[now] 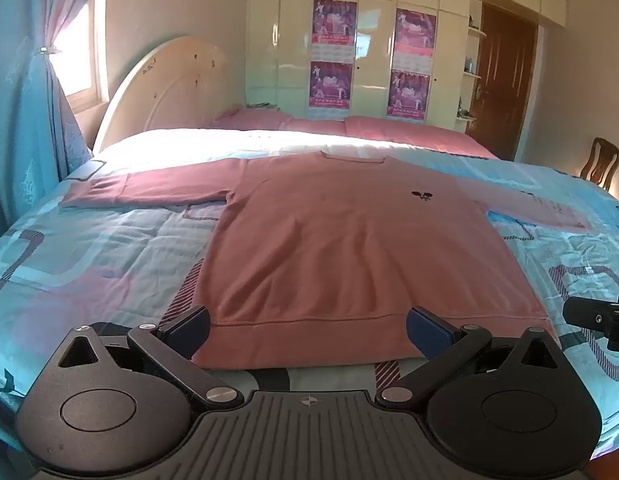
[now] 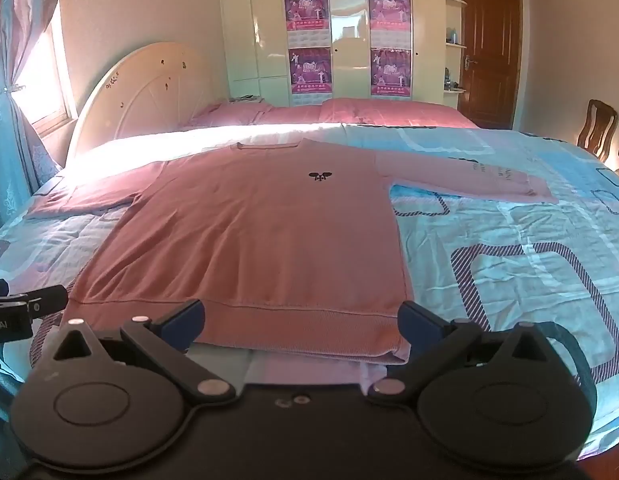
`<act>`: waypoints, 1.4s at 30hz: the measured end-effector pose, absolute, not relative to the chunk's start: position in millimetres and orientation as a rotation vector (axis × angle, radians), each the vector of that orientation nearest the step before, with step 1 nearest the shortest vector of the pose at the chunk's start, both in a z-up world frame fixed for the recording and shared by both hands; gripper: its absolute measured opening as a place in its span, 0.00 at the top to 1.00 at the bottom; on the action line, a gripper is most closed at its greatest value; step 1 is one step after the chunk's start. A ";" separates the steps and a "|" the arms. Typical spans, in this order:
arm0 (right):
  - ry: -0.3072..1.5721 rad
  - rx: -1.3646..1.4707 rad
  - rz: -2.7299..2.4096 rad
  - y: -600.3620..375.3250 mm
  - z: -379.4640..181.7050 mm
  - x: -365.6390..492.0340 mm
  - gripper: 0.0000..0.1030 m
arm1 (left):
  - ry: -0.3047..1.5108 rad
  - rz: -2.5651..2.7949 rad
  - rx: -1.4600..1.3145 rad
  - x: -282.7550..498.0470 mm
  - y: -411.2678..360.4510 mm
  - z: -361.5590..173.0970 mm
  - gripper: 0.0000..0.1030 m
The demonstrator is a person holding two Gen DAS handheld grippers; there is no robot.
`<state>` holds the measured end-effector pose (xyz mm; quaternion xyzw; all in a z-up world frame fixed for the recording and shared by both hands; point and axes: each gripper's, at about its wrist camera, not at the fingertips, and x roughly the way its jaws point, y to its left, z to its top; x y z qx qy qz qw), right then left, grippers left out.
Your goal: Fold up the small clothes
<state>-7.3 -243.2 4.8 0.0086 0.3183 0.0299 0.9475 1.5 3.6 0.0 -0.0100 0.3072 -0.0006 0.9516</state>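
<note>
A pink long-sleeved sweater (image 1: 341,240) lies flat on the bed, front up, collar far, hem near, both sleeves spread out to the sides. It has a small black emblem on the chest (image 2: 320,176). My left gripper (image 1: 309,330) is open, its fingers straddling the left part of the hem just above it. My right gripper (image 2: 301,324) is open over the right part of the hem of the sweater (image 2: 261,232). Neither holds anything. The right gripper's tip shows at the left wrist view's right edge (image 1: 597,318).
The bed has a light blue patterned quilt (image 2: 509,248) and pink pillows (image 2: 389,112) by a cream headboard (image 1: 169,88). A cream wardrobe (image 2: 349,40) with posters stands behind. A wooden chair (image 2: 597,128) and a brown door (image 2: 489,48) are at right; a curtained window is at left.
</note>
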 end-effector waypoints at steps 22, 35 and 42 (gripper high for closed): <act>0.645 0.044 0.001 -239.5 6.9 -7.0 0.01 | 0.623 -0.002 -0.025 1.2 5.9 0.6 0.00; 0.642 0.042 0.003 -242.0 9.5 -7.3 0.01 | 0.620 0.004 -0.024 3.2 7.7 1.0 0.00; 0.641 0.039 0.006 -240.3 11.3 -6.5 0.01 | 0.620 0.003 -0.024 3.0 8.4 1.2 0.00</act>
